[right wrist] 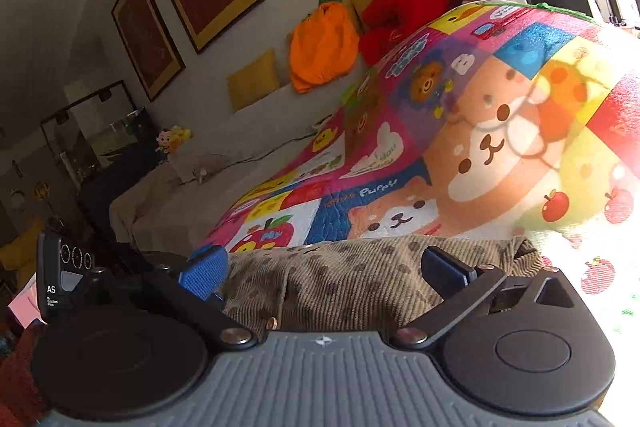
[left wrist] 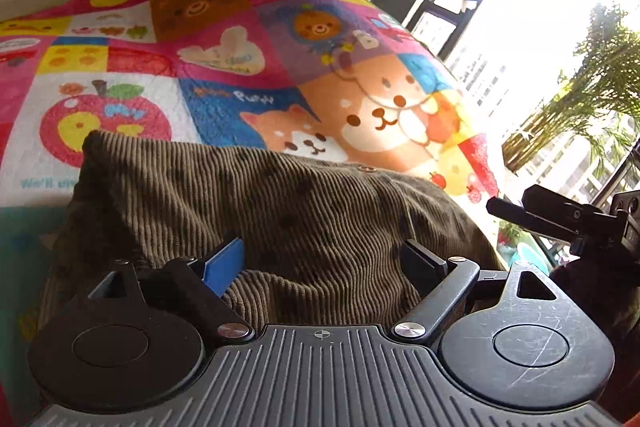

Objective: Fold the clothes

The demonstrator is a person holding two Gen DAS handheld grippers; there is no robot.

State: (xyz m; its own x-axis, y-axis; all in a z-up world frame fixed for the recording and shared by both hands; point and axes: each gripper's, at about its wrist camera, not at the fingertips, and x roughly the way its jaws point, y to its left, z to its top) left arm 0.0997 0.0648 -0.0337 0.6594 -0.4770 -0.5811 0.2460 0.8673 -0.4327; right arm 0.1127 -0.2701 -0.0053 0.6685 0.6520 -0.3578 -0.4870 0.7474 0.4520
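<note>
One bright patchwork quilt covers the bed, and on its near edge lies the brown corduroy garment, rumpled and humped. It looks soft, fairly thick and limp, so it should sag unless taken by a hem or corner. Left gripper and right gripper both hang over it, jaws spread wide, probably not yet pinching cloth.

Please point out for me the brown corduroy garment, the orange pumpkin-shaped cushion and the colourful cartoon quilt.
brown corduroy garment [left wrist: 320, 211], left wrist view, on the middle of its ribbed cloth.
orange pumpkin-shaped cushion [right wrist: 322, 45], right wrist view, on its orange body.
colourful cartoon quilt [left wrist: 224, 55], left wrist view, on the pink rabbit patch.
</note>
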